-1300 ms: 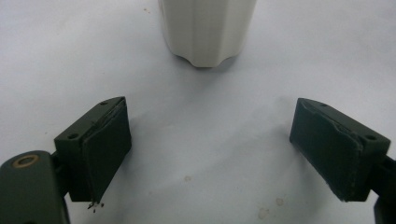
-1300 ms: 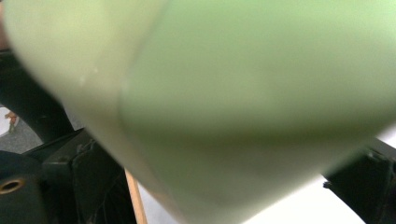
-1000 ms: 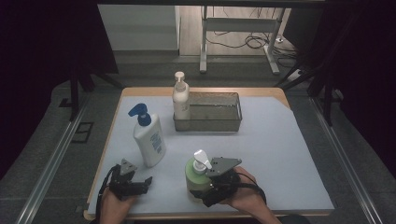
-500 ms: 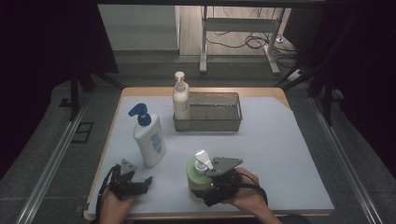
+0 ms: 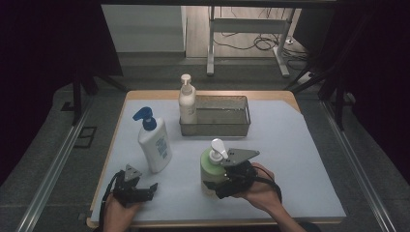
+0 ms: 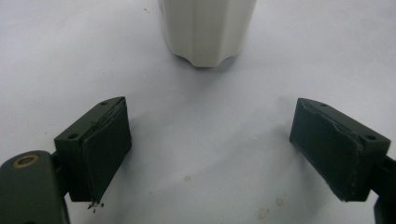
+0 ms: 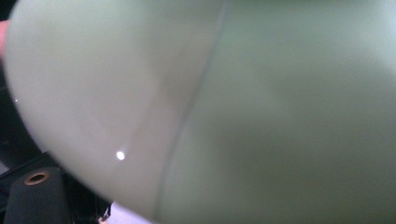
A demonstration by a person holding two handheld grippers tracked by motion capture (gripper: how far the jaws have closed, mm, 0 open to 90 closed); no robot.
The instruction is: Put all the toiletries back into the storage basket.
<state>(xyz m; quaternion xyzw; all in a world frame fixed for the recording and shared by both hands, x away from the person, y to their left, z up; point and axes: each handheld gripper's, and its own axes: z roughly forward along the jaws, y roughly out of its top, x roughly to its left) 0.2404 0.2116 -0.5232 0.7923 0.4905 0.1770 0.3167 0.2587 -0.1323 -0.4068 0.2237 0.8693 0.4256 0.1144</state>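
Note:
A pale green pump bottle (image 5: 211,166) with a white pump stands upright near the table's front middle, and my right gripper (image 5: 220,186) is shut on its lower body from the front right. Seen from the right gripper view, the green bottle (image 7: 233,107) presses close against the camera. My left gripper (image 5: 150,189) rests at the front left, open and holding nothing. In the left gripper view its jaws stand wide apart (image 6: 210,149) over the white mat, with the base of a white bottle (image 6: 208,32) just ahead.
A white bottle with a blue pump (image 5: 153,145) stands left of the green one. At the back sits a metal tray (image 5: 227,128), and a cream pump bottle (image 5: 187,104) is at its left end. A dark floor surrounds the table.
My right gripper and the green bottle have shifted a little away from the front edge and slightly right. The left gripper has stayed put.

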